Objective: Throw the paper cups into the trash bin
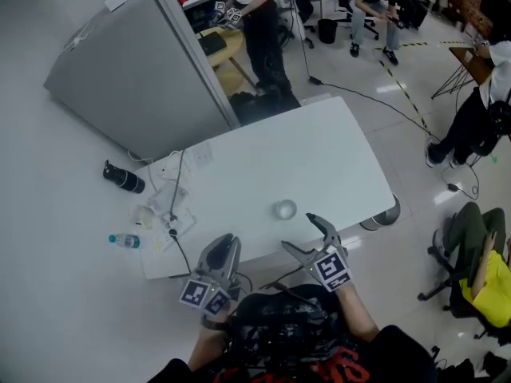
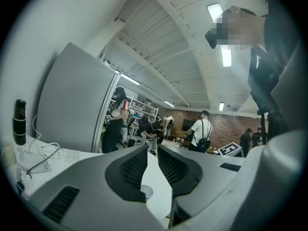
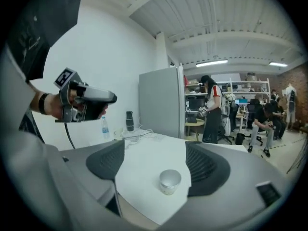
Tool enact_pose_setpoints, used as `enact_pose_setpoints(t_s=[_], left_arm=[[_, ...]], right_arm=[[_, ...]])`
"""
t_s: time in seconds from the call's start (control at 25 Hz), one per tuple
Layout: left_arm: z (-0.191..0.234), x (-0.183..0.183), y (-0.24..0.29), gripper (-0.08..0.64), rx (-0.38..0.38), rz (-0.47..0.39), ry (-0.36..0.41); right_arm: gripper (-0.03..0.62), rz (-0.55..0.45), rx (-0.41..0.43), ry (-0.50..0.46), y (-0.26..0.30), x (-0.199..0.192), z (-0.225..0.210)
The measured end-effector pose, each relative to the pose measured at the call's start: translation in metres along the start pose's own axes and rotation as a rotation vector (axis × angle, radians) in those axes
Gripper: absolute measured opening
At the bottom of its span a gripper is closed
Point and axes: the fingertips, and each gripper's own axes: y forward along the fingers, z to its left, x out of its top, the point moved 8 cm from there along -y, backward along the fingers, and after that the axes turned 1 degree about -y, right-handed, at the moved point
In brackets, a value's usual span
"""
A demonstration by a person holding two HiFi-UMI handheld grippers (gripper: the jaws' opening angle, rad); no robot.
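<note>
While the clutter keeps to the left end of the bench [image 1: 263,154], none of it crowds the work. A dark flask [image 1: 123,177] and a water bottle [image 1: 125,241] stand at that edge, with cables [image 1: 171,207] and papers sprawled between them. All of these are well apart from the cup. A tall grey panel [image 1: 132,70] rises behind that corner.

Next along, the left tongs [image 1: 226,244] hang at the front edge with their jaws drawn together and nothing between them. They look parked, probably to leave the grasp to the other hand.

The cup [image 1: 286,209] stands upright, mouth up, alone on bare bench near the front edge. It sits a little right of the left tongs and just ahead of the right tongs [image 1: 302,231]. Those are spread wide and tipped slightly down, and in the right gripper view the cup is framed in the gap, touching neither pad. That looks like an approach lined up for a sideways pinch on the cup's wall. Nothing lies in between to block it.

Farther right, a round grey thing [image 1: 385,214] shows on the floor against the bench's right edge. It may be the bin, though I cannot tell. Beyond it a chair [image 1: 467,250] draped with clothing and a cord trailing over the floor could hamper a carry that way. People stand and sit across the room, well clear.
</note>
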Motion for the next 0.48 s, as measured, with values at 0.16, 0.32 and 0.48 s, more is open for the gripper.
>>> enact_pose_setpoints(t_s=[0.16, 0.32, 0.48], left_arm=[[-0.010, -0.005, 0.018, 0.063, 0.041, 0.021, -0.021], [-0.012, -0.009, 0.028, 0.063, 0.067, 0.049, -0.024], [-0.003, -0.012, 0.042, 0.063, 0.066, 0.073, -0.017]], right_arm=[[0.454, 0.073, 0.030, -0.014, 0.022, -0.034, -0.015], [0.453, 0.155, 0.001, -0.066, 0.047, -0.059, -0.033], [0.453, 0.218, -0.013, -0.026, 0.074, -0.087, -0.046]])
